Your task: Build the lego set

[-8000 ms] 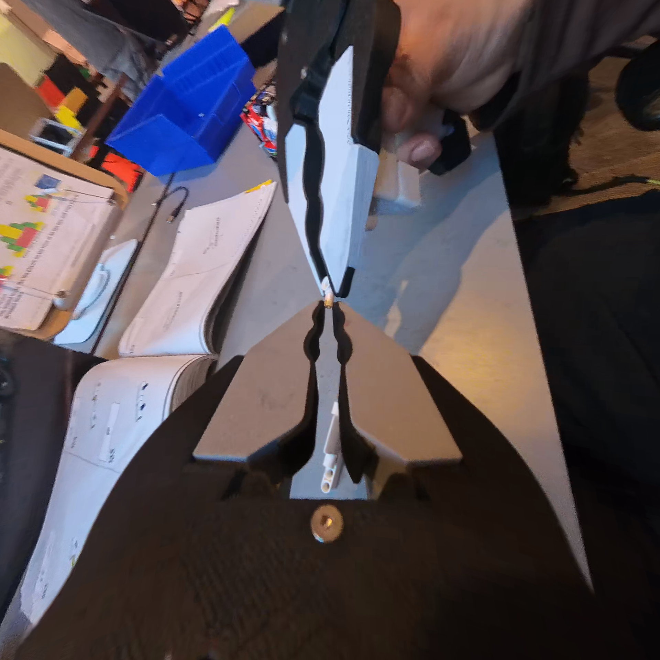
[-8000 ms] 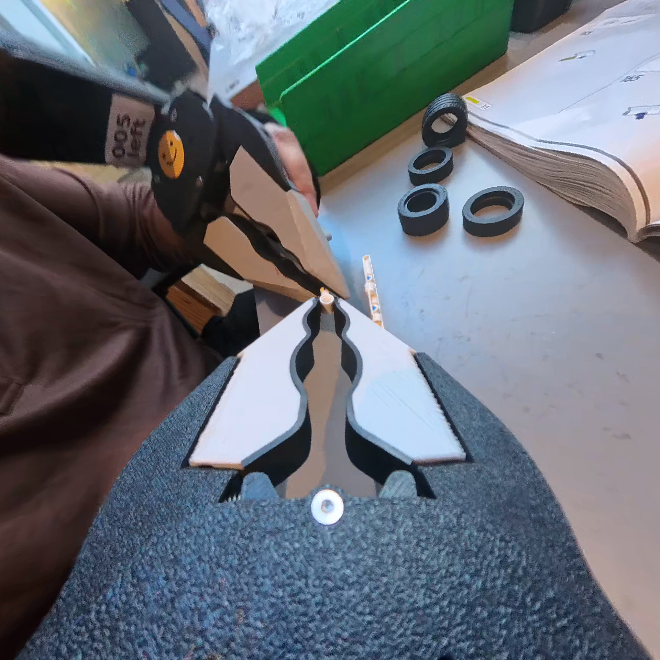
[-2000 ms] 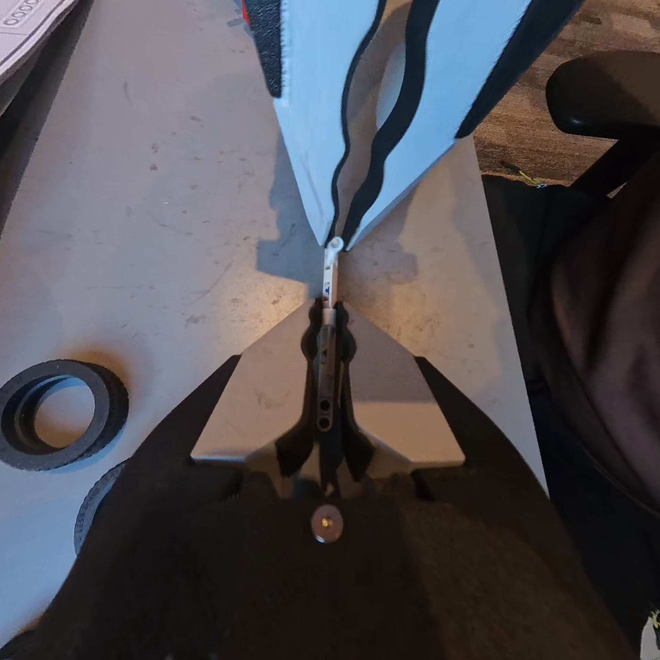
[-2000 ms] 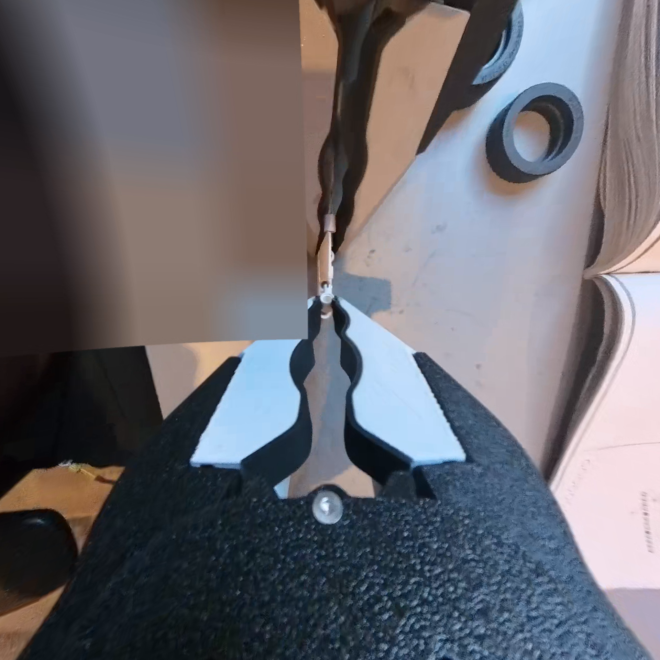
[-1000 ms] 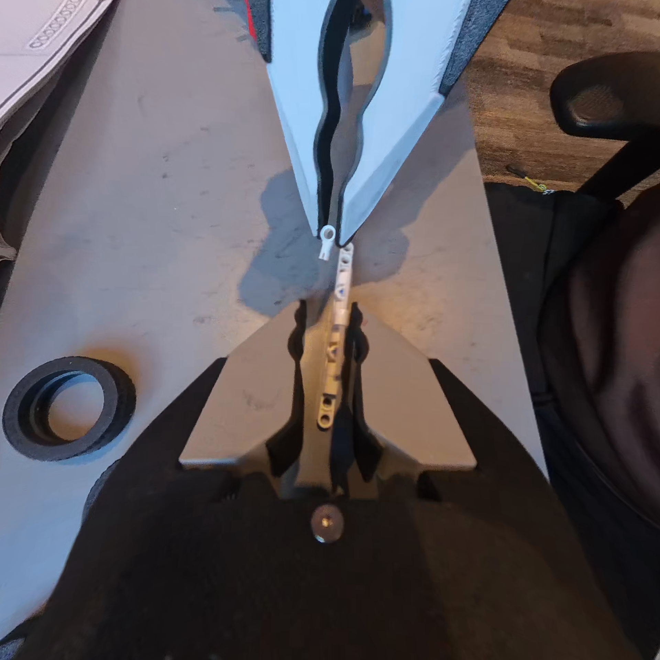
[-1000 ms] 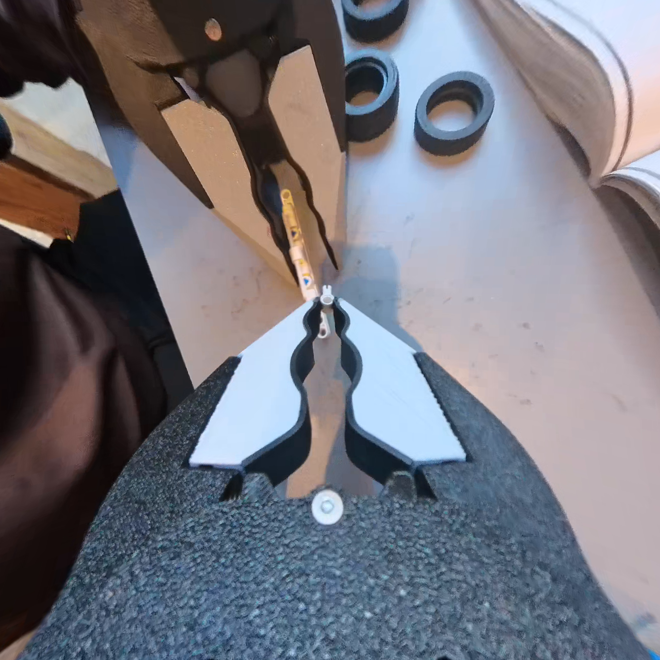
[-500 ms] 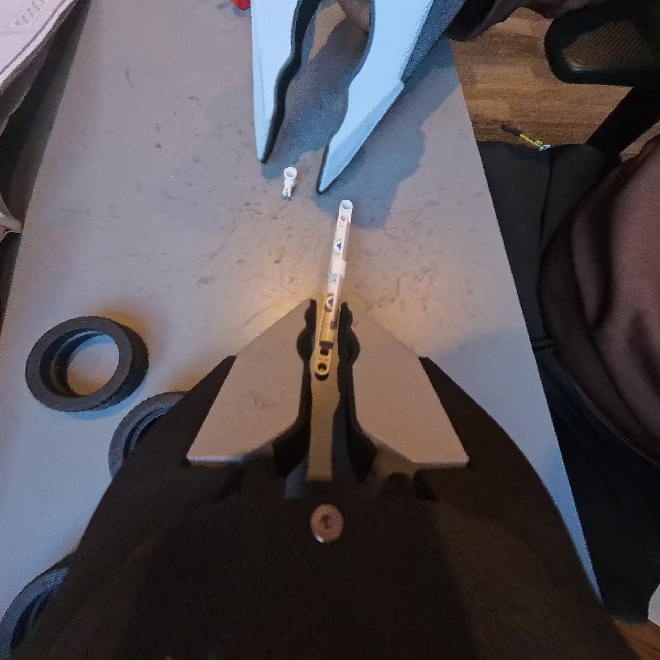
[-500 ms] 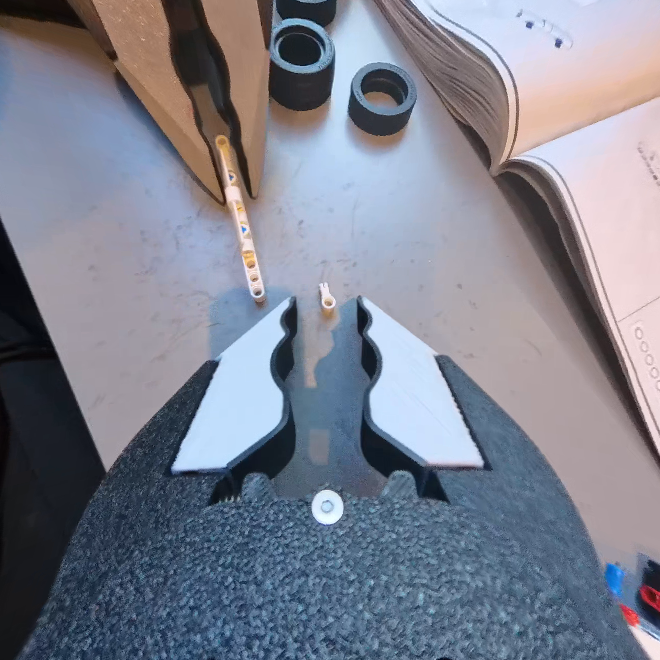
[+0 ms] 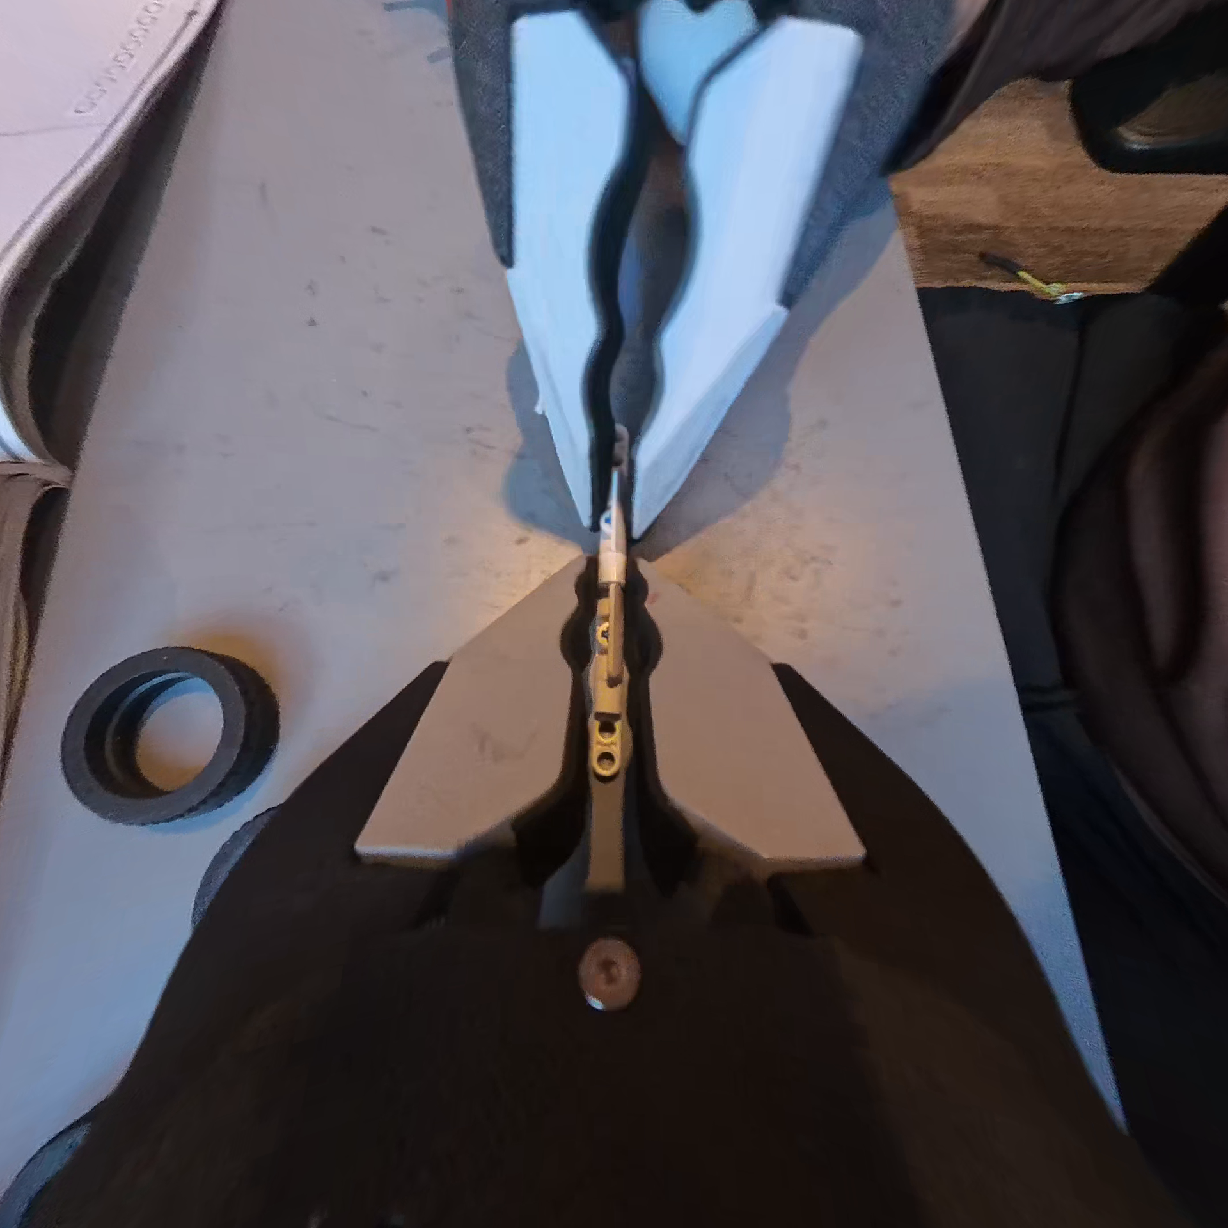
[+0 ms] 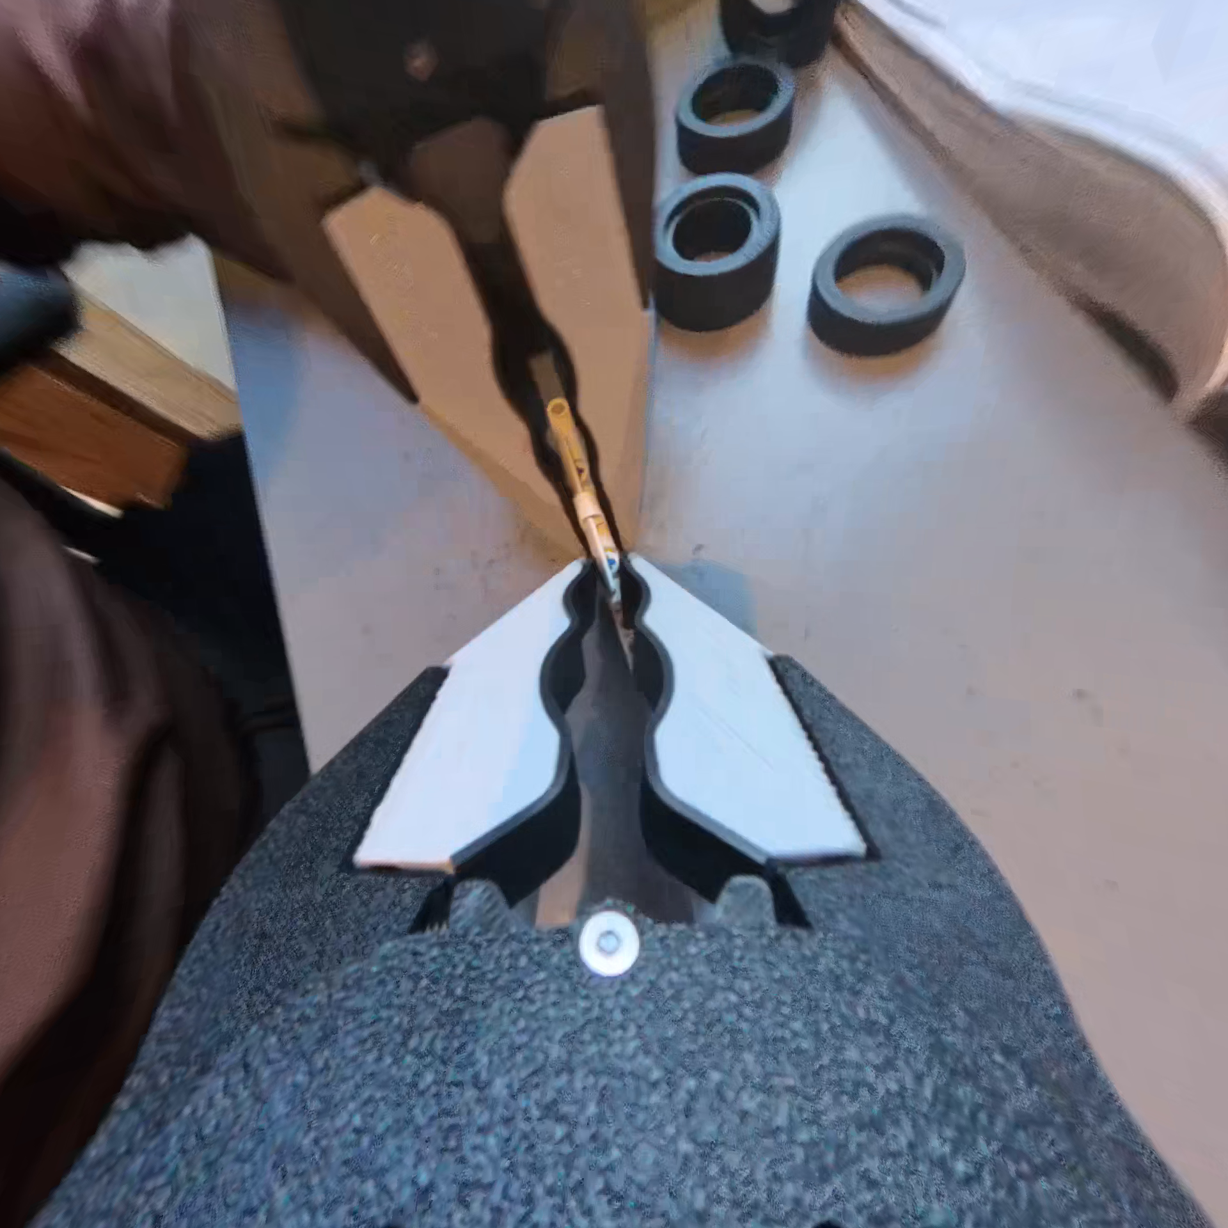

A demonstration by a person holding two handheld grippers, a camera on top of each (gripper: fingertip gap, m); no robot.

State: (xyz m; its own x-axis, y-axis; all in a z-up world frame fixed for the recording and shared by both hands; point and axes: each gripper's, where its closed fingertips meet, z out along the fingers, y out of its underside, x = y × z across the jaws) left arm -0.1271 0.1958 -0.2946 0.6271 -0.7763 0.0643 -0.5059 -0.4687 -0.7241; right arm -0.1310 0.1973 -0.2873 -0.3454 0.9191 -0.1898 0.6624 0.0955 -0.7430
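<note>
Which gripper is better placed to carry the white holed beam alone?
Left gripper, probably: the white holed beam runs deep between its fingers; the right gripper pinches only its far end.

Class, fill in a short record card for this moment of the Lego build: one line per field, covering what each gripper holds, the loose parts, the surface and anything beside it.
Left gripper: shut on the long thin beam, near end
Right gripper: shut on the beam's far end
Beam position: bridging both grippers, tip to tip, above the table
Loose parts: three black tyres in the right wrist view, beyond the grippers
Surface: grey table, scuffed
Beside it: open instruction book at the far right edge
Small white connector: not visible now
</note>
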